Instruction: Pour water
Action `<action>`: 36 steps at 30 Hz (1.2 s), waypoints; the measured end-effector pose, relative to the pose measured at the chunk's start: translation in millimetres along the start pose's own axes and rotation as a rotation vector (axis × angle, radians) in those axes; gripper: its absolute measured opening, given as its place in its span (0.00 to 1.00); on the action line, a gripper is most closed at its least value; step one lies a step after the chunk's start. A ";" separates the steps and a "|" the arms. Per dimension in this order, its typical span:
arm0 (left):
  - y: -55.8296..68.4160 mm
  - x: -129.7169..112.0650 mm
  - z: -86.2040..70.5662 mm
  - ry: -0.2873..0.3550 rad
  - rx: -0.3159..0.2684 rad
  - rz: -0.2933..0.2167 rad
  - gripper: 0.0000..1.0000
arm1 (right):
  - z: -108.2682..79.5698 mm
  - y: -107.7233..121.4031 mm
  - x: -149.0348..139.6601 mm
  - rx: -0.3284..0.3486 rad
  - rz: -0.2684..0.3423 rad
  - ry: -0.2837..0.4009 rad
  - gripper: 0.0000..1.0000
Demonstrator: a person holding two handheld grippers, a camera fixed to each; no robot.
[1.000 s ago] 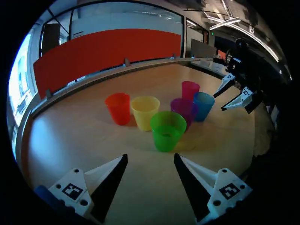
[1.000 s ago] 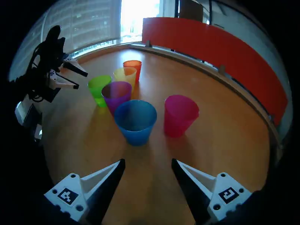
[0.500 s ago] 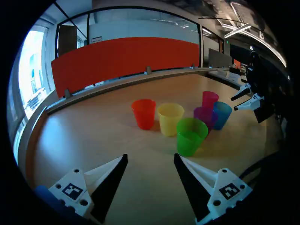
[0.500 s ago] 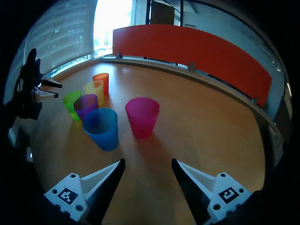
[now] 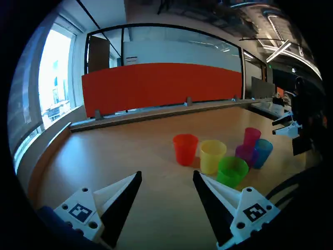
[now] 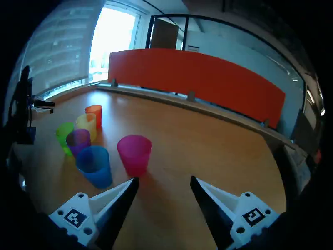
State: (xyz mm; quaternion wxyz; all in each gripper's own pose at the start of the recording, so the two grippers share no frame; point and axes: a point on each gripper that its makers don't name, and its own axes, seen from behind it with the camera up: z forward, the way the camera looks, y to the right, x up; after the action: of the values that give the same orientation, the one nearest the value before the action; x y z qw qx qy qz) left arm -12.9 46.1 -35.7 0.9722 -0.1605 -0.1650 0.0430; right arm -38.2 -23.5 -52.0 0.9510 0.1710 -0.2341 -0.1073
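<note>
Several plastic cups stand upright in a cluster on the wooden table (image 5: 125, 146). In the left gripper view they are the red cup (image 5: 185, 148), yellow cup (image 5: 212, 156), green cup (image 5: 232, 171), purple cup (image 5: 245, 154), blue cup (image 5: 262, 153) and pink cup (image 5: 252, 138). My left gripper (image 5: 166, 183) is open and empty, short of the green cup. The right gripper (image 5: 285, 125) shows far right. In the right gripper view my right gripper (image 6: 163, 187) is open and empty, just behind the pink cup (image 6: 134, 154) and blue cup (image 6: 94, 165). The left gripper (image 6: 41, 106) is at far left.
A long orange partition (image 5: 162, 85) runs along the table's far edge, also visible as the orange partition (image 6: 195, 81) in the right gripper view. Bright windows lie beyond it. Open tabletop stretches left of the cups in the left gripper view.
Both grippers have pulled back and tilted upward: the cups have grown smaller and dropped lower in both views. Both stay open and empty.
</note>
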 end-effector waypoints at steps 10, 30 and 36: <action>-32.5 26.3 -5.0 0.146 0.126 -0.090 0.91 | 8.7 15.8 39.5 -0.083 0.085 0.150 0.96; -42.3 69.3 -11.9 0.337 0.201 -0.123 0.91 | -5.6 42.7 100.6 -0.267 0.190 0.430 0.96; -44.2 80.8 -15.9 0.377 0.220 -0.120 0.91 | -11.5 47.2 102.6 -0.300 0.215 0.458 0.96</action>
State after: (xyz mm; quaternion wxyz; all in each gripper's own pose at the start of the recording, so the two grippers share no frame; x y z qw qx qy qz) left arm 69.8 10.7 -10.7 0.9983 -0.0485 0.0162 -0.0278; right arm 62.2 -6.1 -1.9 0.9997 0.0227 -0.0115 0.0019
